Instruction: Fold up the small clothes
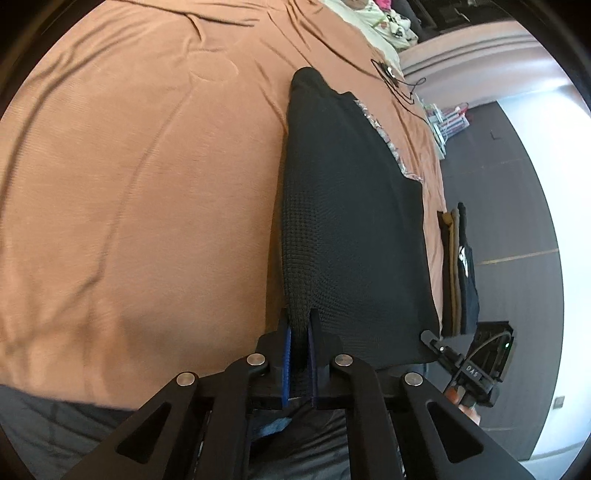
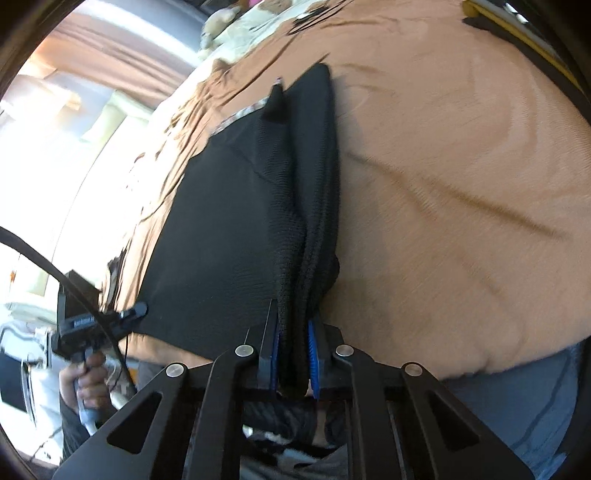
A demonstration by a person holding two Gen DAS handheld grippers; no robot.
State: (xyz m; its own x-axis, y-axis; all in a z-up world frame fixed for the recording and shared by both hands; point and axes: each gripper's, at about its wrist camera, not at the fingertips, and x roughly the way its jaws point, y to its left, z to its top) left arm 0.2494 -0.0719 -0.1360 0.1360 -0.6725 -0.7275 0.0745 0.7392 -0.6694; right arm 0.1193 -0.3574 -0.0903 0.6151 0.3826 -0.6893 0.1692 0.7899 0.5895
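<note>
I have both grippers pinching the near edge of the black garment (image 1: 351, 206), which lies on the brown bedspread (image 1: 129, 184) along its near edge. The left gripper (image 1: 300, 328) clamps one bunched corner, the right gripper (image 2: 293, 325) the other. To fold cleanly I should lift both corners together, keep the edge taut between them, carry it level over the far hem, then lower evenly.

A home bedroom: a wide bed under a rumpled tan bedspread (image 1: 129, 166), a floral quilt (image 1: 384, 18) bunched at its far end, folded clothes (image 1: 460, 266) stacked at the edge, dark floor (image 1: 517, 206) beside it.
</note>
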